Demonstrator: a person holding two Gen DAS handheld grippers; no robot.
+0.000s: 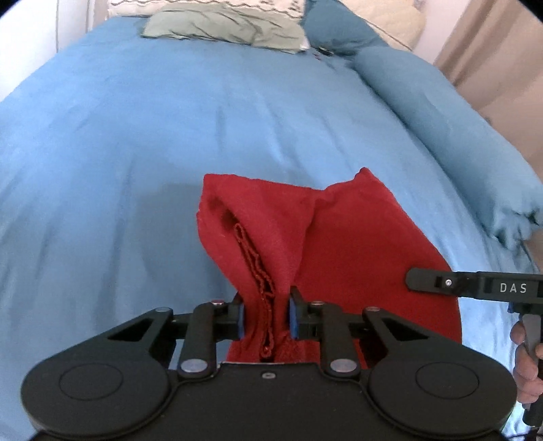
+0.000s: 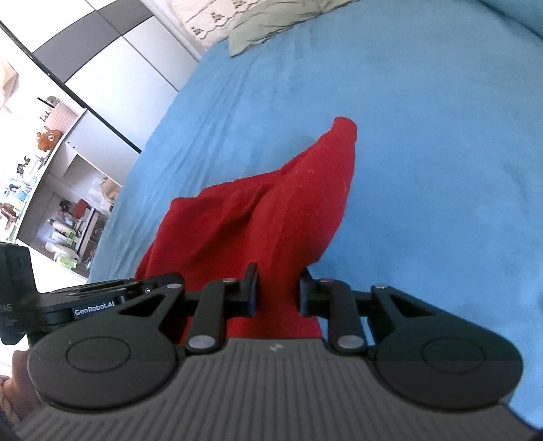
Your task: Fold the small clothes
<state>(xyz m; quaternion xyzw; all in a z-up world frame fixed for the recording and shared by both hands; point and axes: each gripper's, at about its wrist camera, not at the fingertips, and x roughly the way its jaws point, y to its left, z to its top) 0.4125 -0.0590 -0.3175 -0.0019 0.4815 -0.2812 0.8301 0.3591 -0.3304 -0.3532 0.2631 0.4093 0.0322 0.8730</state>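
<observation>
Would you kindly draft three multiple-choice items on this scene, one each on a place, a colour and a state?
1. Where does the green pillow lie?
A. at the bed's far end
B. beside the grippers
C. on the floor

2. What colour is the garment?
A. white
B. red
C. yellow

3. How is the left gripper?
A. wide open, empty
B. shut on the garment
C. out of view

Answers: 1 A, it lies past the blue sheet; 2 B, red in both views; 3 B, its blue pads pinch the cloth.

"DAS" on right tongs (image 1: pixel 475 288); "GenRobot.AI" on left tongs (image 2: pixel 95 308).
</observation>
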